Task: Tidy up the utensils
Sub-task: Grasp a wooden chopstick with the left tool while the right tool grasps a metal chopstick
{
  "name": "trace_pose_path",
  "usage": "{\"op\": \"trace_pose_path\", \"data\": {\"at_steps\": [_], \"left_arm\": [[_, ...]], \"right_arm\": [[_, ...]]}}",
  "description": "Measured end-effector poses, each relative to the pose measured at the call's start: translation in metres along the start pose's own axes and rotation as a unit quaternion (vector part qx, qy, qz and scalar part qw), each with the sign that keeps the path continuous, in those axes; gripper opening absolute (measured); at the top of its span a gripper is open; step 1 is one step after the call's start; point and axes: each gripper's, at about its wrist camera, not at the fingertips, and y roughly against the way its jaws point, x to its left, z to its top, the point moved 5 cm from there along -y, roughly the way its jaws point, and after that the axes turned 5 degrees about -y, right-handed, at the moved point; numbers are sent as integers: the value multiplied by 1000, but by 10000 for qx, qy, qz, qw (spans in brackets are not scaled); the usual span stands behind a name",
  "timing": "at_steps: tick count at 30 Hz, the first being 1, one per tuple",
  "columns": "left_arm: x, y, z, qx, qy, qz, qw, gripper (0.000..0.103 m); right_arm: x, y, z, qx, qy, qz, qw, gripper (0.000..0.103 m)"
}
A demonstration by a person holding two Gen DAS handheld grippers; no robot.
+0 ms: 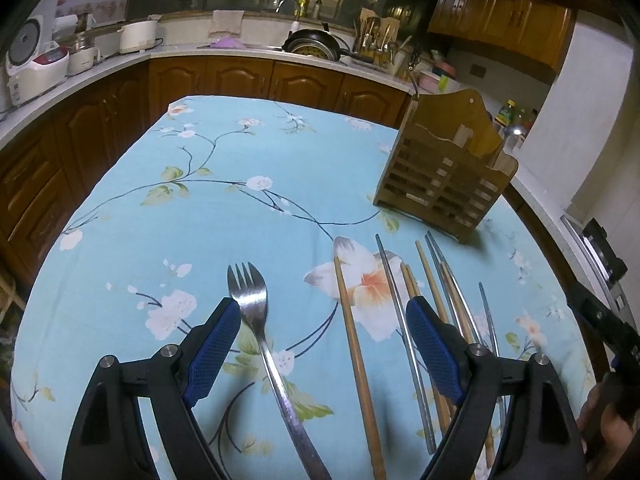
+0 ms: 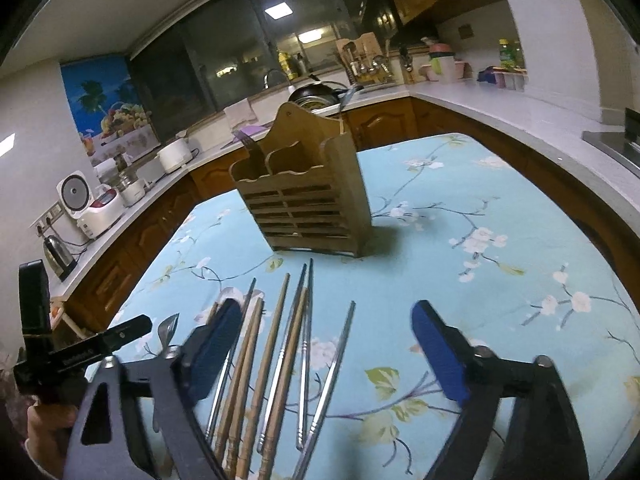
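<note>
The left gripper (image 1: 323, 322) hangs with its jaws apart, clamped on nothing. A steel fork (image 1: 256, 320) lies between them on the cloth, tines away, its slim polished handle running back under the tool; the spread looks set to straddle it. A wooden chopstick (image 1: 354, 344) lies between the same jaws.

The right gripper (image 2: 327, 334) also stands with jaws apart and empty. Below and between its ribbed blue pads (image 2: 438, 350) lies a fan of chopsticks (image 2: 280, 360), some turned brown wood, some thin bright metal, roughly parallel with tips pointing away. They seem laid out loose for sorting.

Beyond both grippers, well apart from them, stands a slatted wooden utensil holder (image 2: 304, 196), upright, with scalloped compartments. A fork's tines (image 2: 249, 143) already show in its left compartment. Everything rests on a soft turquoise tablecloth (image 1: 240, 152) with a floral print.
</note>
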Motion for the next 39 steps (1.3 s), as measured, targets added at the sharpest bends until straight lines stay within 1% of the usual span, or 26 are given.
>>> {"op": "trace_pose_path", "data": {"at_steps": [1,3,7,8,9,12,15,17,20,22,24,27,28,31,33,35,36,37,38,39], "left_arm": [[-3,-4,2,26,-18,10,10000,84],[-6,-11,7,95,-51,6,9999,84],[-7,-22,11,244,-132,-18,9996,83],[-8,-26,13,290,-158,-21,9995,83],[-8,-30,14,343,-183,-24,9992,82],[-10,-44,17,493,-241,-41,9985,79],[-11,-60,20,608,-265,-59,9978,71],[-11,-71,20,747,-290,-76,9968,63],[-10,-85,21,911,-266,-105,9954,54],[-9,-92,21,981,-215,-132,9949,54],[-9,-98,22,997,-194,-165,9947,53],[-11,-105,21,1067,-229,-217,9938,46],[-13,-108,21,1082,-263,-228,9935,42],[-18,-113,21,1079,-455,-146,9930,38],[-22,-114,21,1078,-571,-49,9925,33],[-28,-117,21,1067,-748,74,9914,22],[-31,-117,20,1055,-837,118,9908,19],[-35,-119,19,1036,-973,181,9897,11],[-38,-119,19,1030,-1020,200,9892,7],[-40,-119,19,1030,-1017,160,9893,7]], "right_arm": [[1,-4,1,43,7,15,10000,76],[4,-14,3,157,29,15,9999,64],[9,-34,7,404,81,34,9991,52],[10,-38,8,441,93,36,9990,47],[12,-45,9,511,109,48,9986,44],[15,-62,11,692,165,35,9975,40],[19,-80,12,838,234,13,9962,38],[21,-91,12,939,282,-20,9952,34],[21,-109,12,1077,356,-81,9935,32],[21,-118,13,1159,411,-117,9923,30],[21,-130,13,1257,493,-185,9907,25],[20,-143,13,1367,586,-297,9884,19],[20,-147,13,1403,612,-324,9877,18],[22,-160,10,1527,816,-489,9837,16],[25,-163,10,1502,1000,-585,9818,16],[28,-165,10,1510,1177,-704,9790,15],[29,-165,9,1505,1259,-749,9777,12],[29,-166,9,1509,1285,-748,9773,8],[29,-165,10,1511,1278,-741,9774,5],[28,-164,10,1512,1247,-708,9781,5]]}}
